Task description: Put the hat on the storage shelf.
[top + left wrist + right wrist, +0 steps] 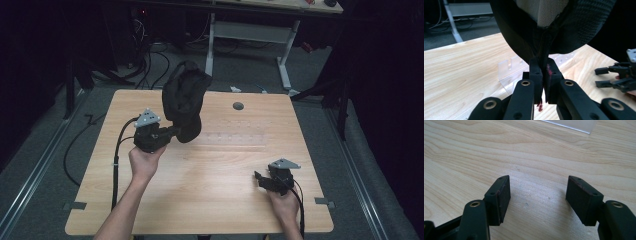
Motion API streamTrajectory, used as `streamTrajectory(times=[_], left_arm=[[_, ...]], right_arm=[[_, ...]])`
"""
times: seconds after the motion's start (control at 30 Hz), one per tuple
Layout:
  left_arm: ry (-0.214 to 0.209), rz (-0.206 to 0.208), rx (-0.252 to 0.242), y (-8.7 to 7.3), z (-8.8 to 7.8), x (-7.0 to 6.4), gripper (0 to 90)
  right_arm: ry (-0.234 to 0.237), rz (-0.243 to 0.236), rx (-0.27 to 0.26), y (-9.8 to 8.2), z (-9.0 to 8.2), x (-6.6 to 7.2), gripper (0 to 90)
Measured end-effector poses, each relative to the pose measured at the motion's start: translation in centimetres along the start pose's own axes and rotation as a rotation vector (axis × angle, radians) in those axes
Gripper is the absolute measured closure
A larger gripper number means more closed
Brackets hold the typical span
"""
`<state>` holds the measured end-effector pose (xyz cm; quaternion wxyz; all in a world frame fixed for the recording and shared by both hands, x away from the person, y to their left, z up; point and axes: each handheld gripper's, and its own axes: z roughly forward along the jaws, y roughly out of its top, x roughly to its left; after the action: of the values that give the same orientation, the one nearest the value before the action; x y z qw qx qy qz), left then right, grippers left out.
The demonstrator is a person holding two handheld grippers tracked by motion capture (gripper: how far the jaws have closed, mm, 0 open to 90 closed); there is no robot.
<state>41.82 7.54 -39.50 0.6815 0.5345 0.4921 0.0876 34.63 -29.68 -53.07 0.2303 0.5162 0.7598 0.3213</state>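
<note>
Currently left gripper (172, 134) clamped on black cap (184, 100), lifted off table (210, 170); right gripper (260, 179) idle, jaws apart.

Cap hangs in the air above the far-left part of the table, pinched at a thin fold of its edge; mesh lining visible in the left gripper view (554, 10). To do this well, I'd judge: keep the pinch firm since only a thin bit of fabric is held, lift clear of the clear plastic stand (510, 71) before moving across, avoid swinging. Left forearm comes up from the near edge, gripper roughly level, pointing away and right. Right hand (286, 200) rests low near the table's near-right corner, nothing between its jaws.
</note>
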Motion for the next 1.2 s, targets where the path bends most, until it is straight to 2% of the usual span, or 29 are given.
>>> streamTrajectory(times=[0.27, 0.6, 0.93, 1.07, 1.2], left_arm=[[0.033, 0.005, -0.001, -0.5, 1.1, 0.5, 86.2], [0.069, 0.046, 0.018, -1.7, 2.3, 0.7, 86.2], [0.084, 0.061, 0.029, -2.4, 2.9, 0.9, 86.2], [0.086, 0.051, 0.035, -2.8, 3.1, 1.0, 86.0], [0.09, 0.055, 0.06, -3.3, 3.3, 1.2, 85.9]], right_arm=[[0.0, -0.002, -0.001, 0.0, 0.0, 0.0, 36.4], [0.0, 0.0, 0.0, 0.0, 0.0, 0.0, 36.3], [0.001, 0.0, 0.001, 0.0, 0.0, 0.0, 36.4], [0.001, 0.0, 0.0, 0.0, 0.0, 0.0, 36.3], [0.001, 0.0, -0.001, 0.0, 0.0, 0.0, 36.3]])
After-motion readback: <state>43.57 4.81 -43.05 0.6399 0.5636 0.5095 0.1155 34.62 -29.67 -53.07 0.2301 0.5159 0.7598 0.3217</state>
